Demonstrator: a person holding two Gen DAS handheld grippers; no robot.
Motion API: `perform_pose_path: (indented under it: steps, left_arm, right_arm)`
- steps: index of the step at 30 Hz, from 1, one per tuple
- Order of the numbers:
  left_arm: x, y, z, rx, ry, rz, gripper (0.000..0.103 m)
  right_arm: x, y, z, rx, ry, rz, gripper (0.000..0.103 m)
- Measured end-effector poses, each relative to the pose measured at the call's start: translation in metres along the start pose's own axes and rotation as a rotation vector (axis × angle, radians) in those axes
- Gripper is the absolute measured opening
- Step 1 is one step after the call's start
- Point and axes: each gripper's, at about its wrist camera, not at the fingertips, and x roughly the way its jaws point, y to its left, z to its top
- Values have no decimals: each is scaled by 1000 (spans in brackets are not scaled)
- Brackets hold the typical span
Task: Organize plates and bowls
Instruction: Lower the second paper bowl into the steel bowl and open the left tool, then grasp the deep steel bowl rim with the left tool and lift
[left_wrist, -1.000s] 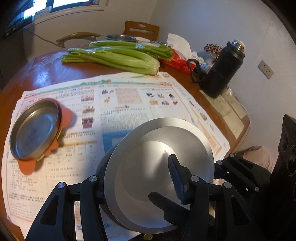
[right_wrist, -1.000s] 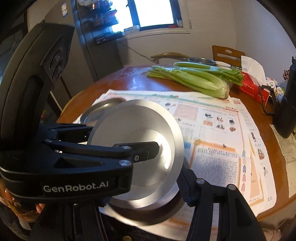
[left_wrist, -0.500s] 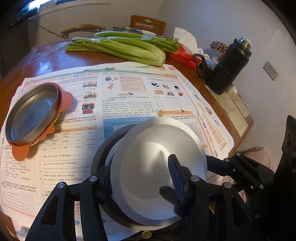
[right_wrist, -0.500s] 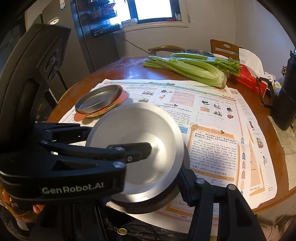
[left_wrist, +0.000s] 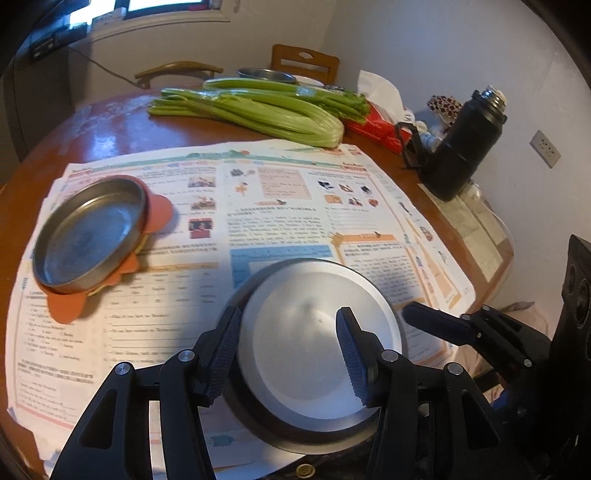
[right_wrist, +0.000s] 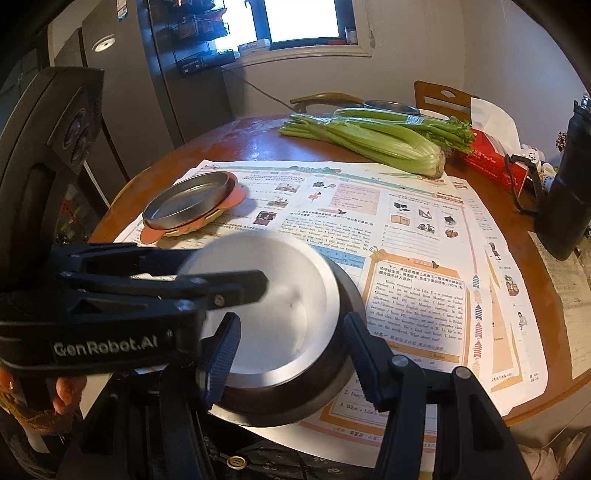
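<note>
A bright steel bowl (left_wrist: 306, 332) (right_wrist: 280, 295) lies nested in a darker, wider steel bowl (left_wrist: 266, 432) (right_wrist: 295, 398) at the near edge of the table. My left gripper (left_wrist: 288, 356) (right_wrist: 229, 269) straddles the bright bowl's near-left wall, one pad outside and one inside, shut on it. My right gripper (right_wrist: 291, 354) grips the dark bowl from the right; one of its fingers (left_wrist: 436, 326) shows beside the rim. A shallow steel plate (left_wrist: 88, 236) (right_wrist: 184, 201) rests on an orange mat (left_wrist: 159, 214) at the left.
A newspaper (left_wrist: 258, 206) covers the round wooden table. Celery (left_wrist: 258, 110), a red tissue box (left_wrist: 380, 125) and a black flask (left_wrist: 461, 147) stand along the back and right. Another steel bowl (left_wrist: 266, 75) sits behind the celery. Chairs stand beyond the table.
The bright bowl was tilted up on edge facing the cameras; it has come down level into the dark bowl. Both grippers have stayed on the bowls.
</note>
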Motion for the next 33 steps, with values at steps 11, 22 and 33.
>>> perform_pose_path:
  steps: [11,22,33]
  left_arm:
    - [-8,23,0,-60,-26,12,61]
    - [12,25,-10,-68,15,42,63]
    - [28,21,-17,-44,43,91,63]
  right_arm:
    - [-11,-14,3,56,-39,1,59]
    - [5,-35,-5,149,23,25,59]
    - [15,-41,-12,185,52,68,59]
